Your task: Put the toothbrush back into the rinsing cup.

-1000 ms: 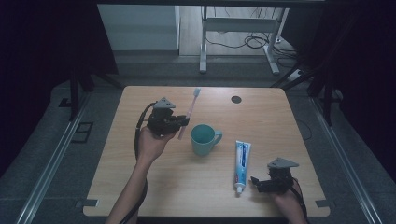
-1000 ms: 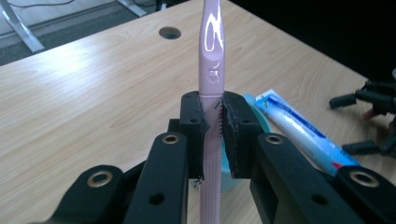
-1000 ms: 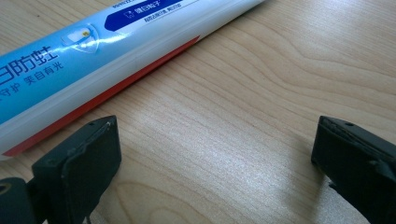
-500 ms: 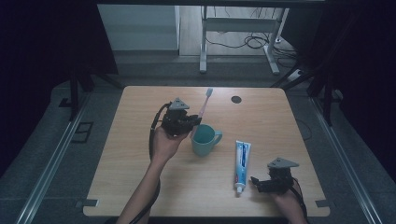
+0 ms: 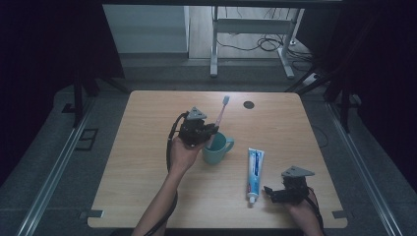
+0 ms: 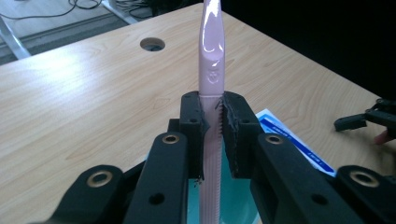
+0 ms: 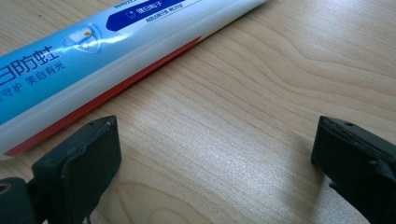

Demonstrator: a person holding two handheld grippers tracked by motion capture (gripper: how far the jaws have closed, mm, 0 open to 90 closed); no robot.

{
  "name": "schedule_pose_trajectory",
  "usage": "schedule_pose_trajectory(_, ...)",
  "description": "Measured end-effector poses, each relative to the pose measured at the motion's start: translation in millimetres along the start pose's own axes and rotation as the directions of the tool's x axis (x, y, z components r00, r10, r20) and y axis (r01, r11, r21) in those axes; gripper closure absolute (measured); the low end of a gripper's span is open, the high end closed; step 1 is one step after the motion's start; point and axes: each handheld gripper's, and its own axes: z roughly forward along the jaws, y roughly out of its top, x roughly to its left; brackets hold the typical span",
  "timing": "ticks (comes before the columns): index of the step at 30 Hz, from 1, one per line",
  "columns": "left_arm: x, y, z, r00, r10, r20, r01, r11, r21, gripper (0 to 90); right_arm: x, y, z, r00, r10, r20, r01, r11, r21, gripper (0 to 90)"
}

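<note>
L tool (image 5: 209, 136) is clamped on a pink toothbrush (image 6: 211, 88); in the left gripper view both pads pinch the ribbed part of the handle w/ no gap. Brush runs along the tool's line: bristle end up and away toward the far edge of the desk (image 5: 147, 196), butt end pointing down. Teal mug (image 5: 216, 147) sits directly below the jaws; its teal rim shows under the handle in the left gripper view, so the butt is over or just inside the mouth. Can't tell if it touches the mug's inside. Key relation: mug is under the tool, brush axis tilted a bit off vertical, top leaning to the far side. Judgement: next is lower and let go so the brush stands in the mug.

L forearm comes in from the near edge, hand raised above the mug, wrist cocked.

R tool (image 5: 278, 192) rests low at the near right, jaws wide apart w/ nothing between. Toothpaste tube (image 5: 254, 173) lies flat just beside it, long axis near-to-far, cap toward the near edge. R hand is closer to the tube, L to the mug.
</note>
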Motion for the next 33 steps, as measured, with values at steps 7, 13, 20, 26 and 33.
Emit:
schedule_pose_trajectory(7,4.1,-12.8,6.0,0.9997,-0.02,-0.015,0.02,0.9997,0.011,79.0,0.1,0.1,0.1,1.0,0.0,-0.001,0.0,1.0,-0.001,1.4)
schedule_pose_trajectory(13,7.6,-23.1,9.4,0.9988,-0.041,-0.026,0.042,0.999,0.015,79.0,0.1,0.1,0.2,1.0,-0.001,-0.001,0.001,1.0,-0.001,1.4)
schedule_pose_trajectory(20,8.0,-30.8,15.2,0.9983,-0.048,-0.035,0.049,0.9983,0.032,78.9,0.1,0.1,0.2,1.0,-0.001,-0.001,0.001,1.0,0.0,1.4)
schedule_pose_trajectory(26,5.5,-33.0,20.1,0.9986,-0.032,-0.041,0.035,0.9977,0.058,78.6,0.1,0.1,0.2,1.0,-0.001,-0.001,0.001,1.0,0.0,1.4)
schedule_pose_trajectory(33,2.4,-37.4,28.5,0.9983,-0.02,-0.056,0.026,0.9942,0.104,78.2,0.3,0.1,0.1,1.0,0.002,-0.001,-0.002,1.0,0.001,1.4)
